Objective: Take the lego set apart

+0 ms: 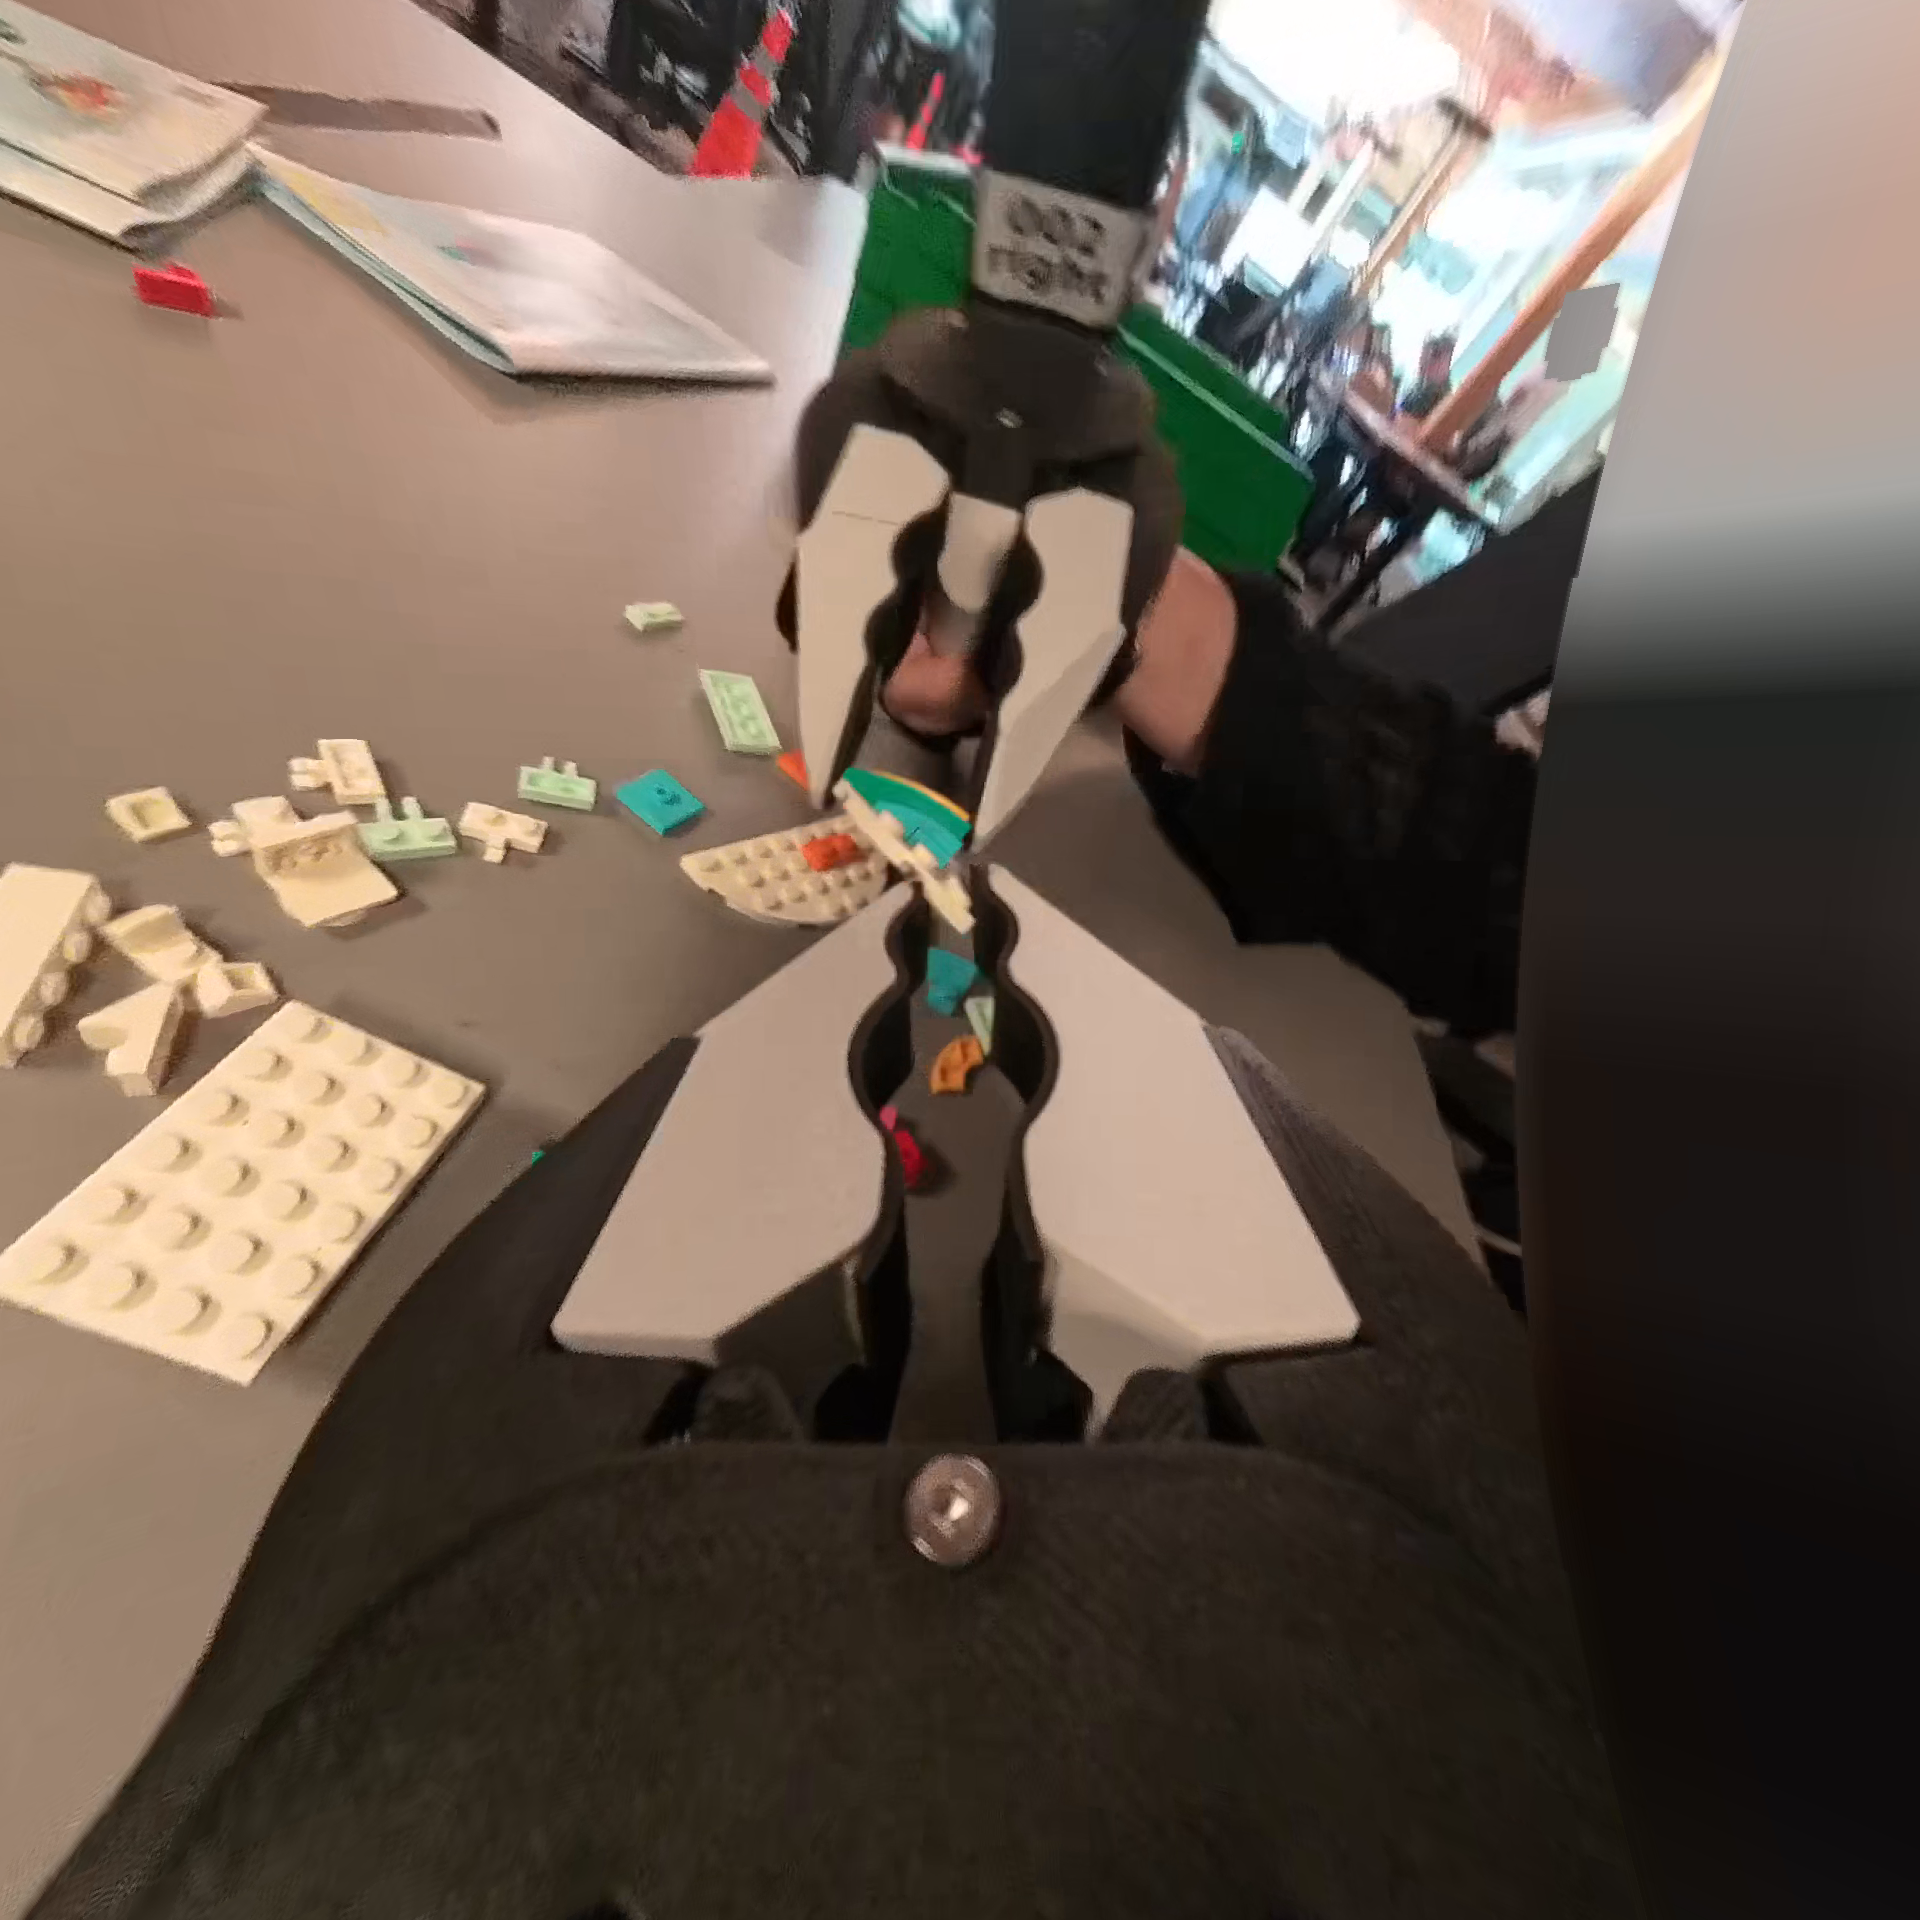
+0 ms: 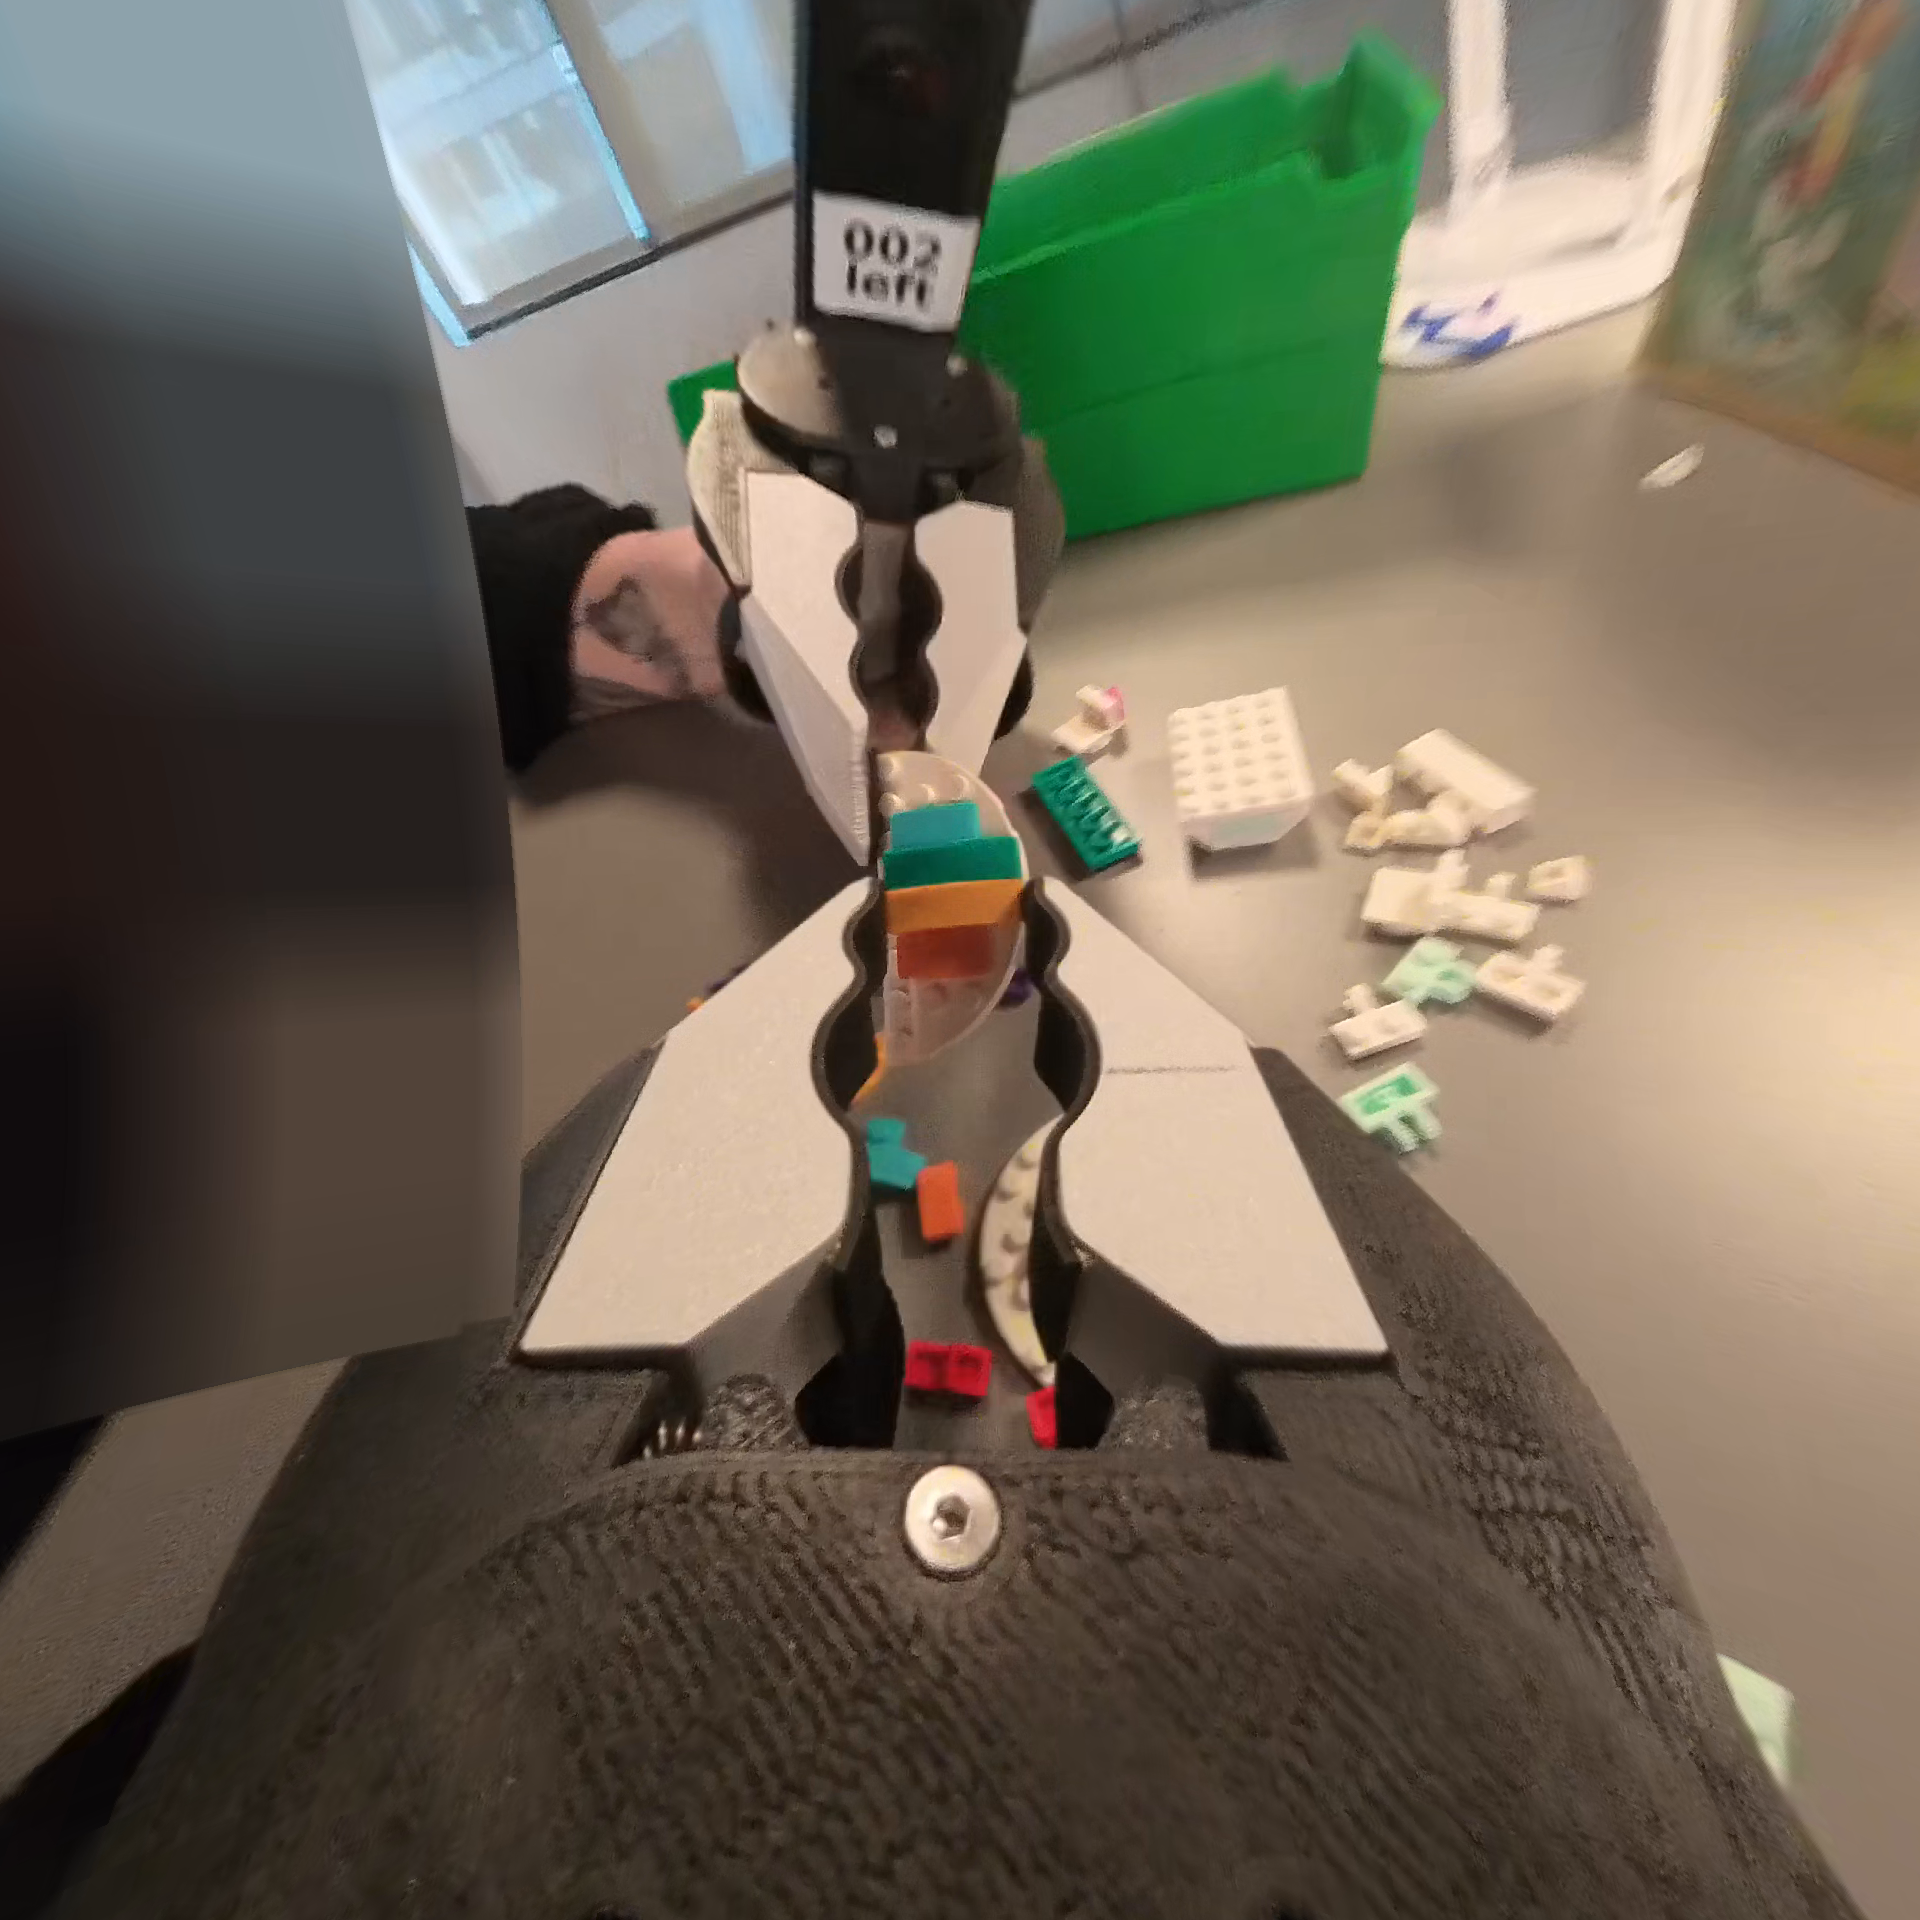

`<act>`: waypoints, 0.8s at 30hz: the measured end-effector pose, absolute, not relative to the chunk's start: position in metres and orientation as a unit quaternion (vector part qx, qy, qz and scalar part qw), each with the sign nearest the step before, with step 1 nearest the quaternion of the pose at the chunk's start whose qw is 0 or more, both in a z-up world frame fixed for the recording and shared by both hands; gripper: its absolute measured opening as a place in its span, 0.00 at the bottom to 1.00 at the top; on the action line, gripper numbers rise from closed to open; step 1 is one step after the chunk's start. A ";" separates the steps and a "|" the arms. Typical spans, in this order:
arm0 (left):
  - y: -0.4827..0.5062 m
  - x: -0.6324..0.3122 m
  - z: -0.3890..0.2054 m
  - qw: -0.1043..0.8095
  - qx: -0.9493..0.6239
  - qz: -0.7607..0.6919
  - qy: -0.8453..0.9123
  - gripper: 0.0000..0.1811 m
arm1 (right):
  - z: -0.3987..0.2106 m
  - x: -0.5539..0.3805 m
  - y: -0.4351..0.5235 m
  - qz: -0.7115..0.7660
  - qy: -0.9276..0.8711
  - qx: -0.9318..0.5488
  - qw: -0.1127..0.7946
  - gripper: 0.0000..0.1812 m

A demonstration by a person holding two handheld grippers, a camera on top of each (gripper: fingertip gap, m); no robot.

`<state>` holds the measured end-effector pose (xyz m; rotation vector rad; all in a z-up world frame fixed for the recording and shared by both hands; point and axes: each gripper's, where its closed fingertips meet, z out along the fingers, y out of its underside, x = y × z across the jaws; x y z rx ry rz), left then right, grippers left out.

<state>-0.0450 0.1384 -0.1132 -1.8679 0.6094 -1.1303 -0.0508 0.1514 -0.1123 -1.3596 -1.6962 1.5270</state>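
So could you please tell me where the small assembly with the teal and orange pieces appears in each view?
Left wrist view: the small teal-and-orange lego assembly sits at centre, between both hand-held grippers' tips.
Right wrist view: centre, just above the near tips.
Shared landmark: the green plastic bin behind.

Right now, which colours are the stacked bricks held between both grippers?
Teal, yellow-orange and red-orange stacked bricks, on a pale plate; right wrist view.
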 end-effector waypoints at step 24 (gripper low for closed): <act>0.148 -0.066 -0.088 0.500 -0.726 -0.424 0.207 0.02 | -0.091 -0.068 0.158 0.595 -0.532 -0.531 0.284 0.13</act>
